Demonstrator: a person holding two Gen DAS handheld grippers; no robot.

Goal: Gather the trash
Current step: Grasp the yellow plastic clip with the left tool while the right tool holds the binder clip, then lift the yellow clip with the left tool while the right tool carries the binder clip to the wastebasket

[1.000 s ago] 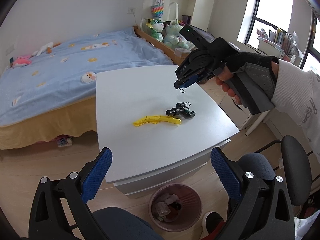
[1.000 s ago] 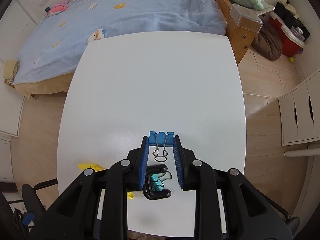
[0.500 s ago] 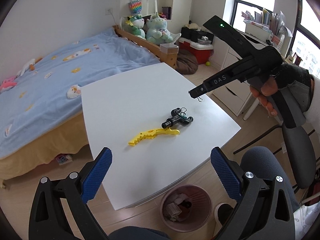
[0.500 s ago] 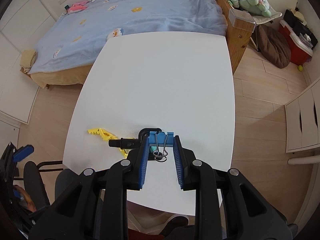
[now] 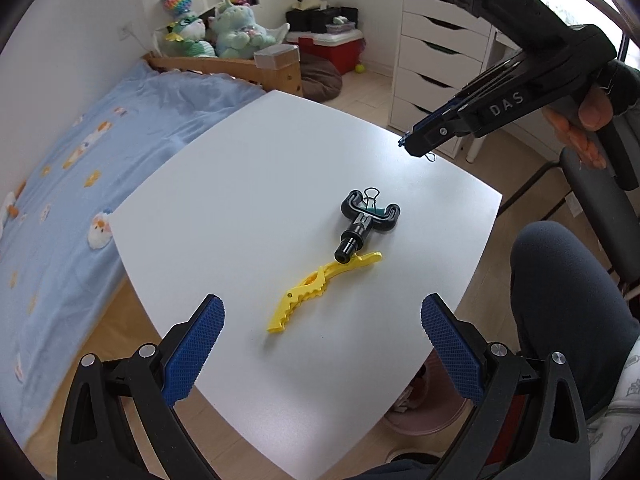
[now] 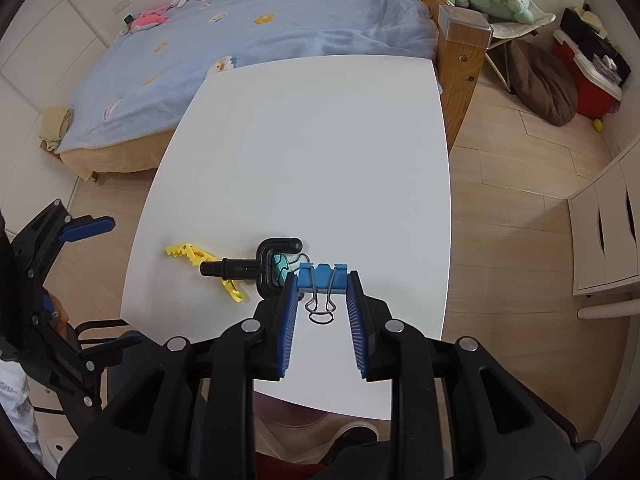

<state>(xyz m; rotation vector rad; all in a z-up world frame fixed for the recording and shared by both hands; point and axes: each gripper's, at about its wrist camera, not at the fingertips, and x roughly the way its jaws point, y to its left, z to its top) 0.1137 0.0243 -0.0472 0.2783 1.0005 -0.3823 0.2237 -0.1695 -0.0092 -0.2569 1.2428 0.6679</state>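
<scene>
1. A smooth white table [image 5: 248, 184] with rounded corners stands beside a bed under a blue blanket [image 5: 80, 148], on pale wood flooring; white drawers [image 5: 436, 60] line the far wall.
2. The right gripper [image 6: 322, 292] pinches a blue binder clip [image 6: 322, 276] by its sides above the table's near edge, wire handles hanging between the ribbed pads.
3. The left gripper [image 5: 322, 340] hovers with fingers spread wide, holding nothing.
4. On the table lie a yellow toothed plastic clip [image 5: 316, 290] and a black Y-shaped plastic piece [image 5: 362, 224] touching it.
5. A pink bin [image 5: 424, 408] shows under the table edge.
</scene>
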